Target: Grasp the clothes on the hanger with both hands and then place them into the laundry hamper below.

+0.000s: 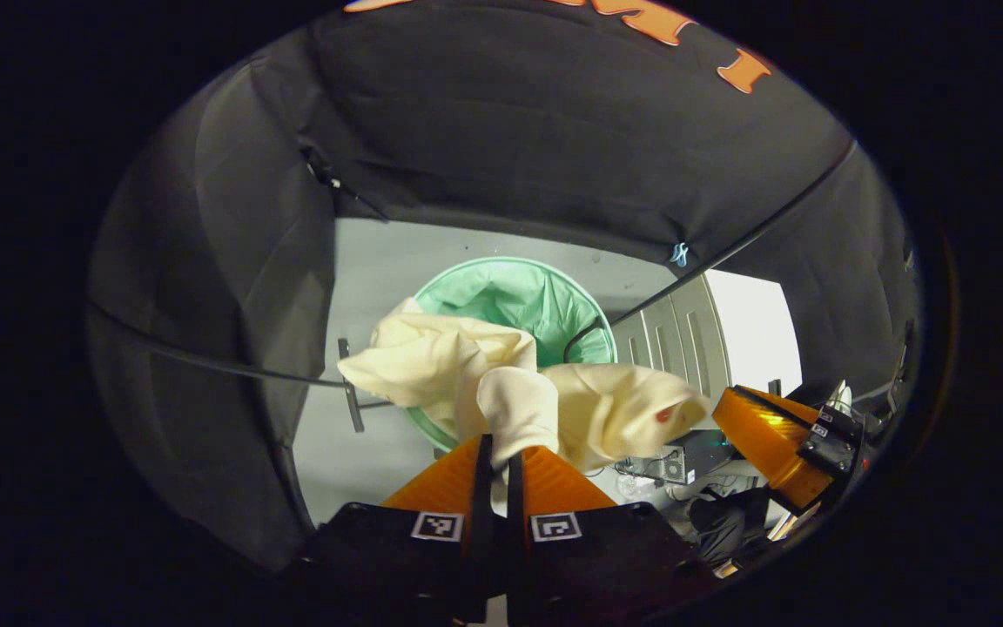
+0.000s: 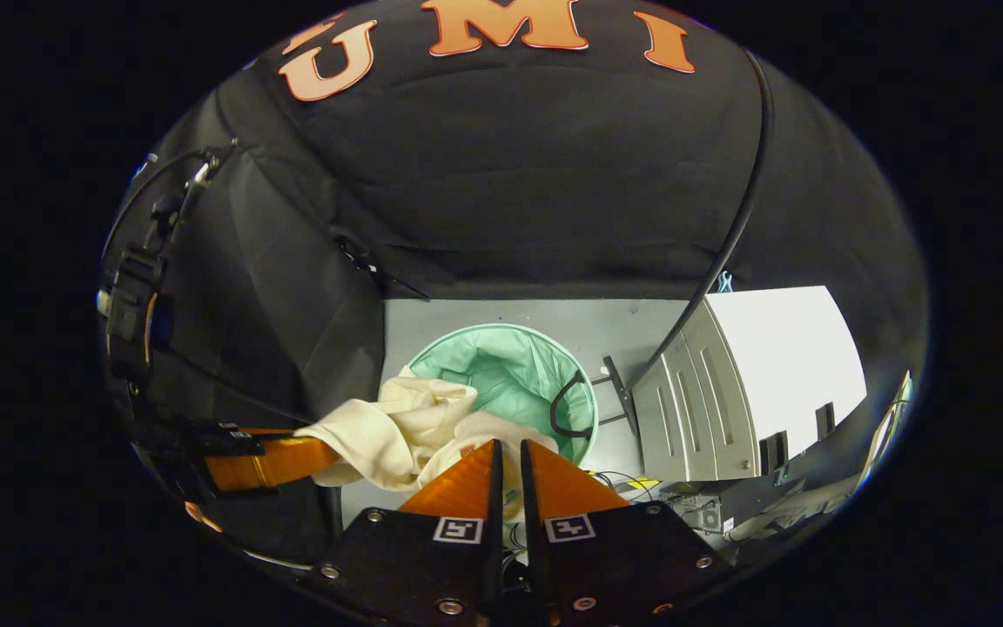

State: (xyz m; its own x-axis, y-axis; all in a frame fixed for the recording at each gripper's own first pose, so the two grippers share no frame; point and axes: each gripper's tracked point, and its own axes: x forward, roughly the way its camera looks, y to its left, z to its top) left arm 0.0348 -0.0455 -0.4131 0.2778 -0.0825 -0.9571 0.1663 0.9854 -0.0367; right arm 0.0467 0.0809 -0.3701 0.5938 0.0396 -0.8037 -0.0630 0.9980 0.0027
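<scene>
In the left gripper view we see our left gripper point(image 1: 500, 453) at the bottom, its two fingers drawn narrow and pinching a fold of the cream-coloured garment point(image 1: 467, 366). The cloth bunches just ahead of the fingertips and spreads to either side. Off to the right of this gripper, the right gripper point(image 1: 719, 416) meets the far end of the same garment.

In the right gripper view, our right gripper point(image 2: 508, 457) is likewise nearly closed, with cream cloth caught between its fingers. The garment drapes away to the left, where the left gripper point(image 2: 314, 460) grips its other end.

Beyond and below the cloth, ahead of both grippers, stands a round hamper with a green liner point(image 1: 545, 300), its mouth open upward on a grey floor point(image 1: 362, 261). The garment hangs over its near rim. To the right of the hamper sits a pale cabinet point(image 2: 728, 383).
</scene>
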